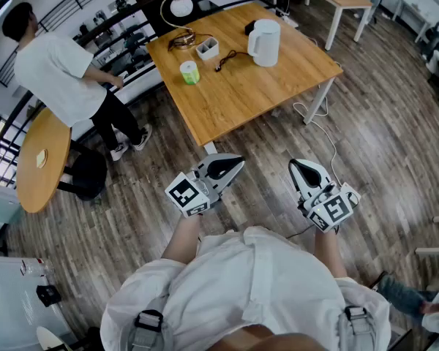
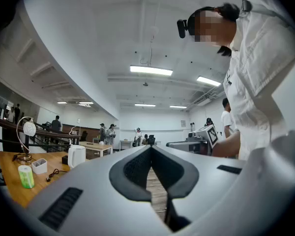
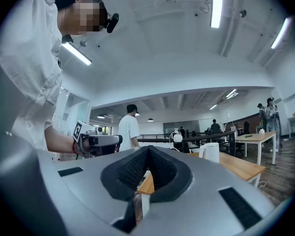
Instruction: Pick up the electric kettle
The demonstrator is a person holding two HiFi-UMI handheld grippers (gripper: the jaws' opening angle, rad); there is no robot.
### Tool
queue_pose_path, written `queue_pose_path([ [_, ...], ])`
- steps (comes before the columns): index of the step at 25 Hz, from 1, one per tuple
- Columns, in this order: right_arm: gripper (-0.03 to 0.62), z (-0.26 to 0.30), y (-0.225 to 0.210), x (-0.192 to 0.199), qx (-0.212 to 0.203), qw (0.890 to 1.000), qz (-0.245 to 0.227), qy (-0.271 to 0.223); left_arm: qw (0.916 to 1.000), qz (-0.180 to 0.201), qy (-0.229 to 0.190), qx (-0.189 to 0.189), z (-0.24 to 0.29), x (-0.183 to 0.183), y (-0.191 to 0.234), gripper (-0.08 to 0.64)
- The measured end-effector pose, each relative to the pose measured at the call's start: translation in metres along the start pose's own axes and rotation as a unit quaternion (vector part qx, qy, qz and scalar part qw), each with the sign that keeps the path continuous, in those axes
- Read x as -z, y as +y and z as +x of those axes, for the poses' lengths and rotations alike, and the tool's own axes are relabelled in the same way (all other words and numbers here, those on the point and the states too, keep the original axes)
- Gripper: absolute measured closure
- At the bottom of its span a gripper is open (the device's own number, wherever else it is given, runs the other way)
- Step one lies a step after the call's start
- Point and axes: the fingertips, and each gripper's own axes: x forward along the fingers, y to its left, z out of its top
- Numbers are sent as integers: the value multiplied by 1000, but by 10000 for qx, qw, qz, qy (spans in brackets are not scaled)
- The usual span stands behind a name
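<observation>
A: Where is the electric kettle (image 1: pixel 264 42) sitting?

B: It is standing upright towards the far right side of the worktop (image 1: pixel 256 97), well apart from both tools. A green cup (image 1: pixel 189 72), a small white box (image 1: pixel 207 47) and a dark cable (image 1: pixel 227 58) are lying to its left, so its near side is looking free for an approach.

A: And what are the tools doing?

B: The left tool (image 1: pixel 236 161) and the right tool (image 1: pixel 295 166) are hovering level over the plank floor (image 1: pixel 395 145), just in front of the person's chest. Both are closed, the pads meeting with nothing between them. I am guessing they are being carried low and shut because the reach is not yet starting; the worktop is lying a good way ahead.

A: What is everything looking like up close?

B: The kettle is showing as a smooth white body, probably plastic, tapering slightly upward, with a loop handle on one side. The worktop is a warm wood-grain slab resting on thin white legs. Each tool is wearing a matte grey shell, and its black pads are carrying a fine knurled texture, forming a narrow V.

A: Is anything needing care?

B: One tool will be needing to open before going around the handle, and that glossy surface may be slipping under a light squeeze.
</observation>
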Motion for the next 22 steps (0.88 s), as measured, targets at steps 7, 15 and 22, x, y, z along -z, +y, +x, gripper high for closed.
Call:
queue_pose_path([
  [7,581,-2,-1,3,3,10000,1,-7,10000,-22,1,5,2,3,-3,552],
  [15,581,-5,-4,4,-18,10000,-10,7,10000,-20,-4,4,6,4,-5,552],
  [22,580,-8,-2,1,-169,9998,-95,-60,10000,-8,-95,-20,10,0,-8,552],
])
